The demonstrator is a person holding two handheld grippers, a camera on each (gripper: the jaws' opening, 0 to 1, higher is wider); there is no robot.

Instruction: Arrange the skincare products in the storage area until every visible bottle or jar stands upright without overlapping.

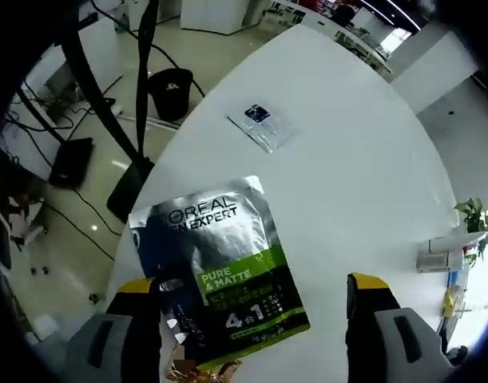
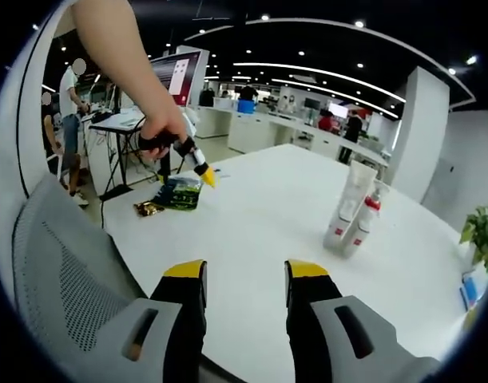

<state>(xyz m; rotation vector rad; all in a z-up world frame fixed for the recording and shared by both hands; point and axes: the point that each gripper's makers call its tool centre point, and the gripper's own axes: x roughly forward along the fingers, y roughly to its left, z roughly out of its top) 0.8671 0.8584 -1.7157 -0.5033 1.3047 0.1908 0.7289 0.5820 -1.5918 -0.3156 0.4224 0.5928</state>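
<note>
Yellow-tipped jaws of the left claw (image 1: 255,307) rise at the bottom of the left gripper view, spread wide apart, and between them lies the L'Oréal Men Expert sachet (image 1: 220,267) flat on the white desk (image 1: 355,175). Its left jaw overlaps the sachet's lower left corner; whether it touches, I cannot tell. The sachet's long axis runs from upper left to lower right of the frame, silver top edge toward the upper left, green "Pure & Matte" band and "4 in 1" print toward the lower right. Just below it, at the bottom edge, sits a scrap of gold foil wrapper (image 1: 204,371). Up the frame, well apart, a small clear sample packet (image 1: 263,124) with a blue label lies flat. A potted plant (image 1: 475,219) shows at the right edge.

Over to the right gripper view: the right claw (image 2: 244,275) sits at bottom centre, jaws parted, holding nothing, above bare desk (image 2: 259,223). At right centre two white tubes with red lettering (image 2: 351,211) stand on their caps, leaning against each other. At left centre a person's hand (image 2: 160,132) holds the left claw (image 2: 200,171) just above the sachet (image 2: 180,193), the gold wrapper (image 2: 148,209) beside it near the desk's edge. A grey mesh chair back (image 2: 64,271) looms at lower left.
</note>
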